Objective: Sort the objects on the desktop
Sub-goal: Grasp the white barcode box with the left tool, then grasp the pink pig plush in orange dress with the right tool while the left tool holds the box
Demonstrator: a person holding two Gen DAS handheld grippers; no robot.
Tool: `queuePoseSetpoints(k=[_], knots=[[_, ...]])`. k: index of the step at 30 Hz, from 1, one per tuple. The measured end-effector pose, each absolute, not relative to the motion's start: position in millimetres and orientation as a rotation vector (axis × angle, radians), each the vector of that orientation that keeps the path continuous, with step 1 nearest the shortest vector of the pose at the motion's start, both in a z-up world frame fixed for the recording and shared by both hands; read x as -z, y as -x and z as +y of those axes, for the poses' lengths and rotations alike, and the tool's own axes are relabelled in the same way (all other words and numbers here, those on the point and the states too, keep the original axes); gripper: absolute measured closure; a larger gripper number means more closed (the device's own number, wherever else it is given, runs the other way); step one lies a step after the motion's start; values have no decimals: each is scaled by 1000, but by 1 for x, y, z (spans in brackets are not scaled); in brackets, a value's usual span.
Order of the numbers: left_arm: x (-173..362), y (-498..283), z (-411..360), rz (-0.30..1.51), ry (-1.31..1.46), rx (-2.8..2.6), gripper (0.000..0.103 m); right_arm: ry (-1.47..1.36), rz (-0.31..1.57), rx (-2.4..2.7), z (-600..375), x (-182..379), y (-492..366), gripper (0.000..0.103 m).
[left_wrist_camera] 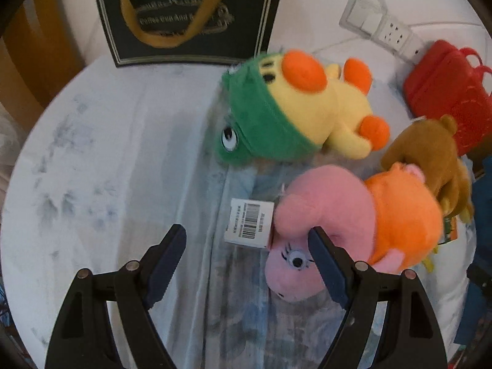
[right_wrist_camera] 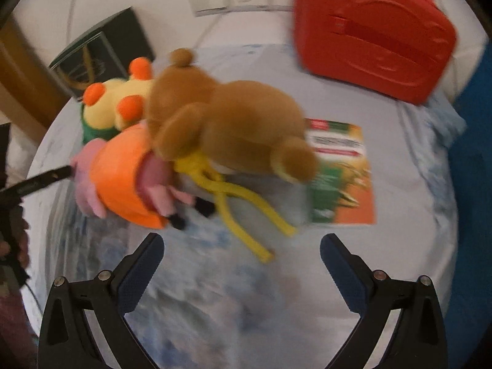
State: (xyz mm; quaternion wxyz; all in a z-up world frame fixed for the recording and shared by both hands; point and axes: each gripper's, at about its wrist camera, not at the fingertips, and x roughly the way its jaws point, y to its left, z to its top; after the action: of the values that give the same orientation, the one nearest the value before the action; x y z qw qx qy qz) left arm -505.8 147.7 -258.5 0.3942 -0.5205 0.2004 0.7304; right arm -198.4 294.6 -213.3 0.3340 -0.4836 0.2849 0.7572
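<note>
My left gripper (left_wrist_camera: 246, 246) hangs open, empty, the pink pig plush (left_wrist_camera: 323, 215) at three o'clock beside its finger on the tabletop (left_wrist_camera: 107, 169). Right gripper (right_wrist_camera: 241, 253) gapes too, the brown bear (right_wrist_camera: 230, 123) at twelve. Both look soft, light, squashy; I'd pinch mid-body.

A pale blue-smudged cloth (left_wrist_camera: 123, 153) covers the table, with a white power strip (left_wrist_camera: 387, 30) behind

Your right gripper (right_wrist_camera: 241, 247) hangs with jaws wide and empty, just below the brown bear (right_wrist_camera: 227, 123); red case (right_wrist_camera: 372, 43) beyond it.
</note>
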Motion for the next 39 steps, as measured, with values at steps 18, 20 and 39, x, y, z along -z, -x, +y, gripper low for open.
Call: queuePoseSetpoints(k=[18, 20, 39], knots=[[263, 456, 61, 594, 1166, -1967, 73, 1413, 623, -2106, 259, 260, 325, 0], [267, 449, 52, 601, 1174, -1998, 73, 1426, 621, -2112, 265, 267, 332, 0], [268, 462, 36, 444, 1215, -2157, 73, 1554, 97, -2269, 169, 201, 361, 0]])
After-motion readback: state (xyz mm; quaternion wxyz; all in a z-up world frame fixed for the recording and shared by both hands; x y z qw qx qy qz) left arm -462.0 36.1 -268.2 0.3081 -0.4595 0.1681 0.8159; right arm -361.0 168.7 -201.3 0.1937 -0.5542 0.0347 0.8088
